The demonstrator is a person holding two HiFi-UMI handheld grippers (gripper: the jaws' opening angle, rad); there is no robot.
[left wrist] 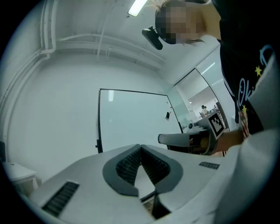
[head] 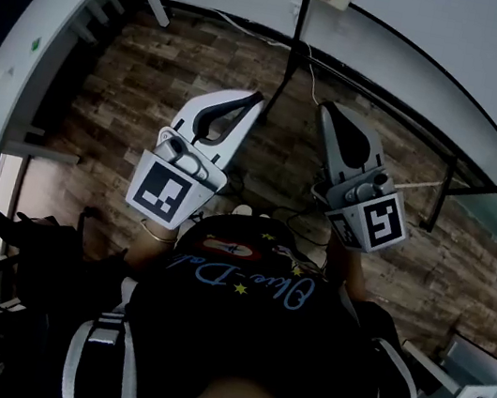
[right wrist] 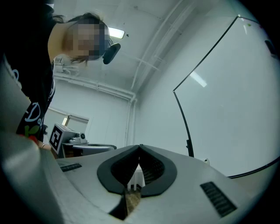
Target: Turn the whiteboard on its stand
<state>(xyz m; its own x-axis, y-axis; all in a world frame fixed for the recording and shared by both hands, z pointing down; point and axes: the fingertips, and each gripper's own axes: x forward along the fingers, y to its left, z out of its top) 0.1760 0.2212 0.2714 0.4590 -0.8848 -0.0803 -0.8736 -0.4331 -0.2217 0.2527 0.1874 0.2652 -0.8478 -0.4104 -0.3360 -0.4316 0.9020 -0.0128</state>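
near: person's dark shirt (head: pixel 243 335) fills the bottom of the head view; both tools held out just ahead of it, side by side and apart

left gripper (head: pixel 256 100): clenched, ribbed pads meeting at the tips, nothing between them; points about level towards the board

right gripper (head: pixel 327 109): also clenched on nothing, tips together; tilted a little upward

below and beyond: wood-pattern floor (head: pixel 152 100) with loose cables; white shelving (head: pixel 63 8) off to the left

far: whiteboard (left wrist: pixel 131 120) stands in front of both tools, upright, not touched by either; thin black frame (right wrist: pixel 183 114) round a pale glossy face that reflects the ceiling light; a small black fitting (right wrist: pixel 189 143) sits on the side edge part way up, looks like a pivot or lock, too small to be sure; a dark stand leg (head: pixel 440 194) reaches the floor on the right

handling, as a judgement: large stiff panel, light for its size but wide, so it will likely swing with some momentum once free; face is slick and would give the pads no hold; the frame edge is the place to take it, jaws opened and closed over the rim, or pushed with shut tips near a corner well away from the pivot for leverage; if the fitting is a lock it needs loosening first; stand may shift or roll if pushed hard
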